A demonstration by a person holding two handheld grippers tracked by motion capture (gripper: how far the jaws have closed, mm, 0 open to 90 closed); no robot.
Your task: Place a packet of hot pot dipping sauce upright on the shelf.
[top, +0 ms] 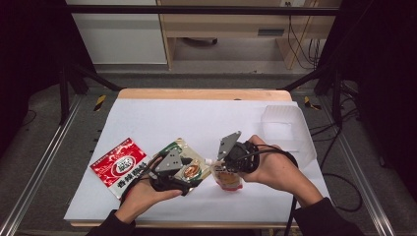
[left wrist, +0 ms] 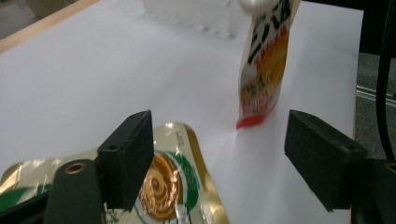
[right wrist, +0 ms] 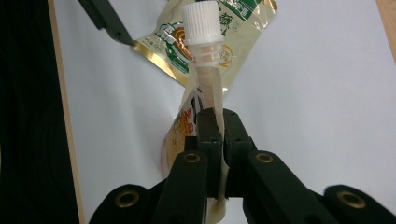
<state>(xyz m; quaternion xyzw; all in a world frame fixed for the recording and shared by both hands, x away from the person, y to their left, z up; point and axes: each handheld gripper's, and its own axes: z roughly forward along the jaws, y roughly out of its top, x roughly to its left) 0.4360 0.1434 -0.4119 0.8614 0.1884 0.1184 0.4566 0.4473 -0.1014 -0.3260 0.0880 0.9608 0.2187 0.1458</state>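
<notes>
The right gripper (right wrist: 218, 140) was clamped on a spouted pouch (right wrist: 205, 107), its two black jaws pressed flat against the thin upper part of the pouch just below the white screw cap (right wrist: 200, 21). In the high view the same pouch (top: 227, 179) stood near the front edge of the white table cover (top: 162, 118), a little right of the middle, with the right gripper (top: 227, 162) above it and the person's right hand (top: 270, 167) wrapped around the gripper body. The left gripper view showed the pouch (left wrist: 264, 70) upright, orange and yellow print facing the camera, its red bottom edge touching the cover.

The left gripper (left wrist: 219, 158) stood wide apart, nothing between its jaws. One jaw hung over the gold and green flat packet (left wrist: 163, 186), which lay on the cover beneath it; whether the jaw touched the packet I could not tell. In the high view this packet (top: 189, 160) lay just left of the spouted pouch, partly covered by the left gripper (top: 169, 169) and the left hand (top: 142, 194).

A red and white sachet (top: 119, 164) lay flat near the front left corner of the cover, apart from the gold packet. A clear plastic container (top: 287, 128) sat by the right edge, behind the right hand.
</notes>
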